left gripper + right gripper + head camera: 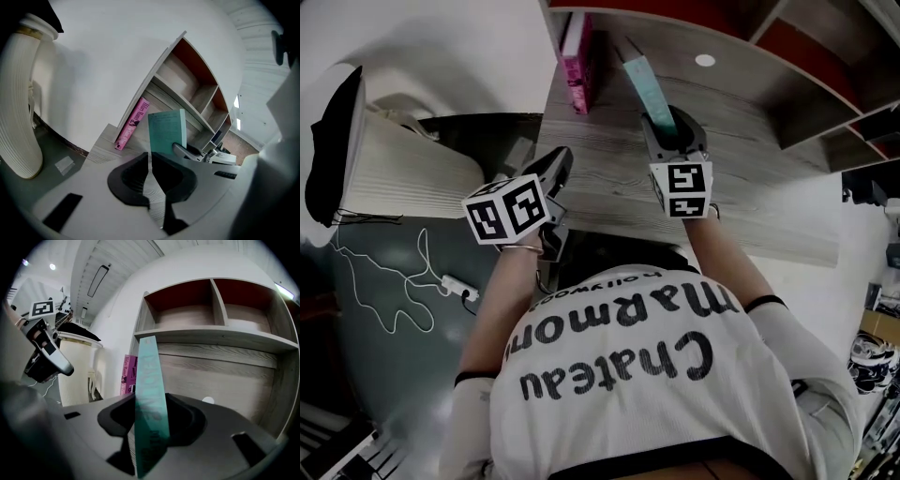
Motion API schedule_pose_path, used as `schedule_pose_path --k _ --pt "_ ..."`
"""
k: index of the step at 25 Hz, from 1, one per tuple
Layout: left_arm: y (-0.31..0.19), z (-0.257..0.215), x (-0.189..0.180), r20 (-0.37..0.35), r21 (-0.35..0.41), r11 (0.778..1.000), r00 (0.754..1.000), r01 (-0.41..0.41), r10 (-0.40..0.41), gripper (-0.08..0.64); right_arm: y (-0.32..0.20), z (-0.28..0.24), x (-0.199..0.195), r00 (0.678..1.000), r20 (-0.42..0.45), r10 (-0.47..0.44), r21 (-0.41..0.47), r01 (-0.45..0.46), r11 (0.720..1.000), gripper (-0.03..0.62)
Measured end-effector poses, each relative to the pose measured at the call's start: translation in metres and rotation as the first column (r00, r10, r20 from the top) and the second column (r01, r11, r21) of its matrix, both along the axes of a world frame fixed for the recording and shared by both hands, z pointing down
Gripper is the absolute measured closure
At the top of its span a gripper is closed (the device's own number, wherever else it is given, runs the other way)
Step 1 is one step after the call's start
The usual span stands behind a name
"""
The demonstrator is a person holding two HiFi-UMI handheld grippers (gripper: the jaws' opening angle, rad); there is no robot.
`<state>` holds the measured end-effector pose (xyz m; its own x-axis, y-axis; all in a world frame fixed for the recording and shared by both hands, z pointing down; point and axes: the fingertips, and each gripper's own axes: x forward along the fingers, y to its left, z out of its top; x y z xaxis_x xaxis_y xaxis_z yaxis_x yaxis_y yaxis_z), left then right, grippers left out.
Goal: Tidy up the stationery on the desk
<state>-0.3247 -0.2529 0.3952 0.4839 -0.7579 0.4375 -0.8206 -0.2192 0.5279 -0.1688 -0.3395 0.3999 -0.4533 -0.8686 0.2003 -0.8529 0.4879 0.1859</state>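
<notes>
the left gripper (558, 169) hangs over the near left edge of the pale wood-grain worktop (750, 150). its jaws stand almost together with nothing between them. ahead of it, the slim pink book (577, 61) leans at the left end of the worktop, against the side panel of the wooden shelf unit (211, 333). further right, the right gripper (670, 127) has its jaws clamped on the lower part of the thin teal-green book (645, 80), which is held upright, spine toward the gripper, apart from the pink book.

likely faults:
- the grip sits low, so the teal-green book may pivot or slip.
- released unsupported, it may fall flat.
- a hard push leftward may knock the pink book over.
</notes>
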Motion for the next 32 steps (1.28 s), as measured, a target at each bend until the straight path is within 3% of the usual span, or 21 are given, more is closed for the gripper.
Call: schedule_pose_path --k 8,18,27,32 --pt "-0.001 0.013 -0.034 -0.011 -0.030 1.000 1.000 -0.001 0.001 0.523 -0.011 -0.003 -0.042 0.998 0.059 0.004 0.017 -0.005 1.000 0.408" --pt "0.001 0.030 -0.051 -0.016 -0.059 0.998 1.000 -0.002 0.001 0.525 -0.018 -0.002 -0.045 0.968 0.231 0.095 0.020 -0.103 0.994 0.405" --pt "0.003 0.039 -0.068 -0.009 -0.069 0.997 0.999 0.034 -0.034 0.526 -0.018 0.024 -0.056 0.972 0.211 0.105 0.006 -0.109 0.994 0.410" --pt "0.003 0.044 -0.071 -0.013 -0.079 0.996 0.999 0.043 -0.044 0.528 -0.020 0.033 -0.064 0.983 0.155 0.097 -0.008 -0.097 0.995 0.413"
